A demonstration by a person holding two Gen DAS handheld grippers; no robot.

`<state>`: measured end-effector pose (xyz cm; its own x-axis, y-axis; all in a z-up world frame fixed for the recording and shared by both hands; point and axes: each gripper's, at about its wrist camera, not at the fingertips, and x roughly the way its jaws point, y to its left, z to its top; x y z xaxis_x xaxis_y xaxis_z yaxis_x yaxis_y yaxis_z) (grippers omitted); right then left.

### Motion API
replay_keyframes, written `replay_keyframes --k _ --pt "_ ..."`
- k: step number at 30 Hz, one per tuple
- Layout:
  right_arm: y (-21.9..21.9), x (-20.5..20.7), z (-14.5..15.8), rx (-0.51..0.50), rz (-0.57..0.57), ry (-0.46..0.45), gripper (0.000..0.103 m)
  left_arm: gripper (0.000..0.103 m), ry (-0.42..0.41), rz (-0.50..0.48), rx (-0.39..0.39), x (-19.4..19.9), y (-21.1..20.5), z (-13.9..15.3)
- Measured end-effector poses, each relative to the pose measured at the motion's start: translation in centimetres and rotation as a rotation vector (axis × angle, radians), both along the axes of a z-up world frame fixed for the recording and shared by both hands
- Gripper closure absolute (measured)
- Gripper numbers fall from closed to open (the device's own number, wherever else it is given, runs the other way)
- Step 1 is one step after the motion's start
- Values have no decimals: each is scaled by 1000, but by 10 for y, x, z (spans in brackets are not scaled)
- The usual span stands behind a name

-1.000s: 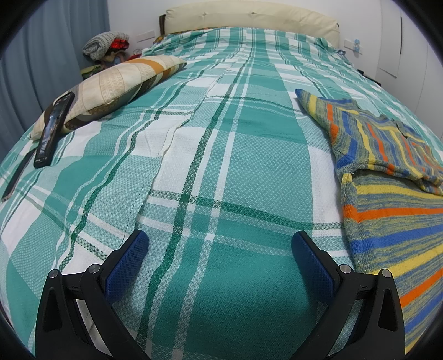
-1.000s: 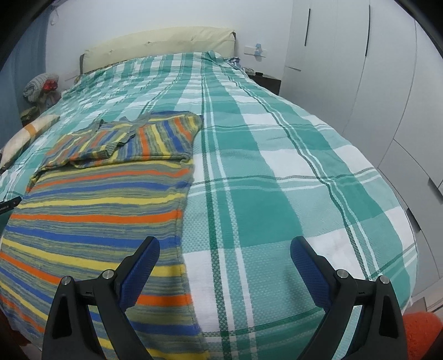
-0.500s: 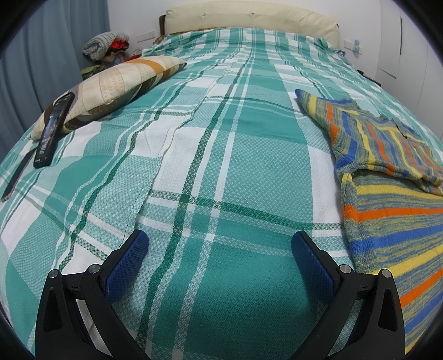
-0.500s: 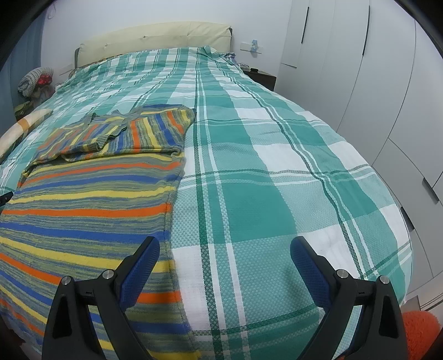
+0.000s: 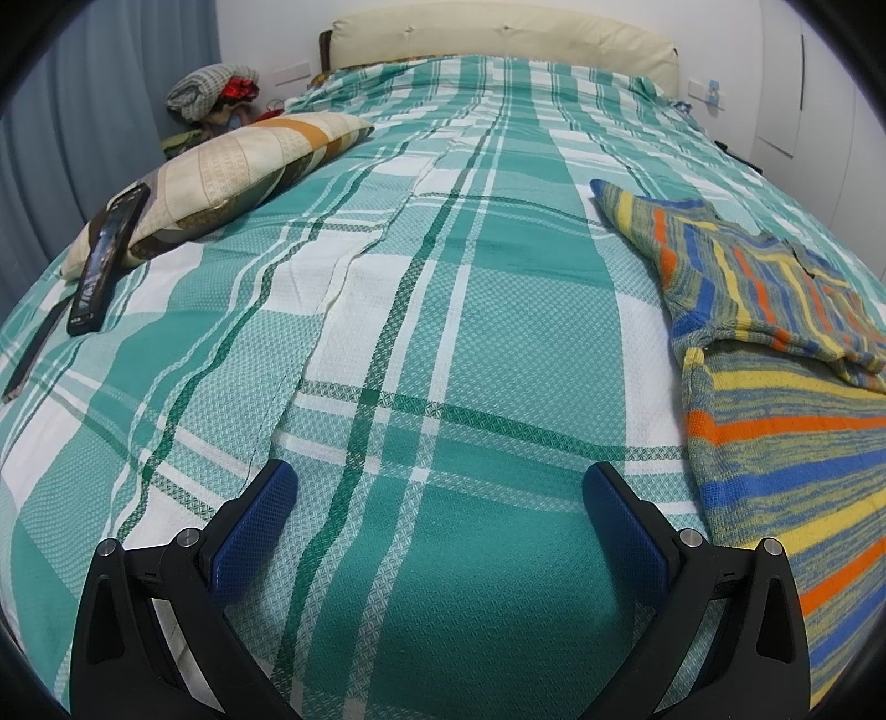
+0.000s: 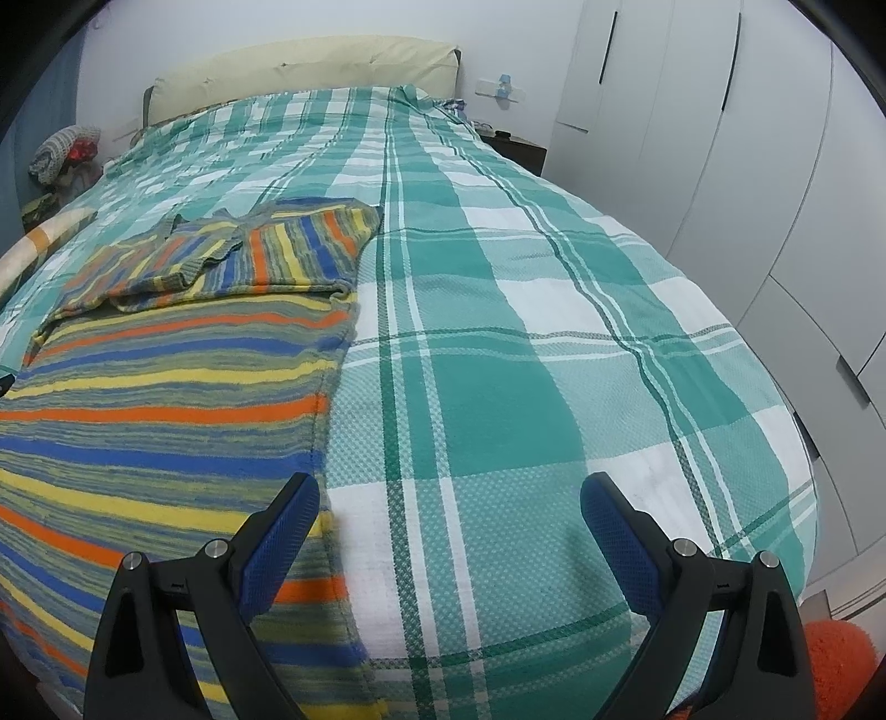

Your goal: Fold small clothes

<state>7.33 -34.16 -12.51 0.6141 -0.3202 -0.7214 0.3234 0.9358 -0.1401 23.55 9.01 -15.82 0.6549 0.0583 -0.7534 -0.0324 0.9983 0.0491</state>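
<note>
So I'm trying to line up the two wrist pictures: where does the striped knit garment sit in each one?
Left wrist view: the striped knit garment lies along the right edge, beyond the open left gripper.
Right wrist view: the same garment fills the left half, its near edge under the left finger of the open right gripper.
Shared landmark: the cream headboard at the far end of the bed.
</note>
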Motion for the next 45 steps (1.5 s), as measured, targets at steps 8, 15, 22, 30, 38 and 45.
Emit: replay_keyframes --k 8,15,22,30,38,45 --pt "-4 2 -6 -12 -21 21 8 0 0 0 -5 1 0 0" --pt "-5 5 -10 -7 -23 30 8 0 7 1 -7 -1 1 0" --pt "-3 4 -9 -16 -18 30 8 0 33 5 -5 1 0 1" --pt "-6 5 -7 2 -13 29 8 0 111 3 -31 3 2 6" --pt "-48 -15 50 287 245 27 8 2 241 -294 -187 -93 -20 61" --pt "-24 -50 -2 538 524 428 19 7 415 -527 -90 -168 -68 33"
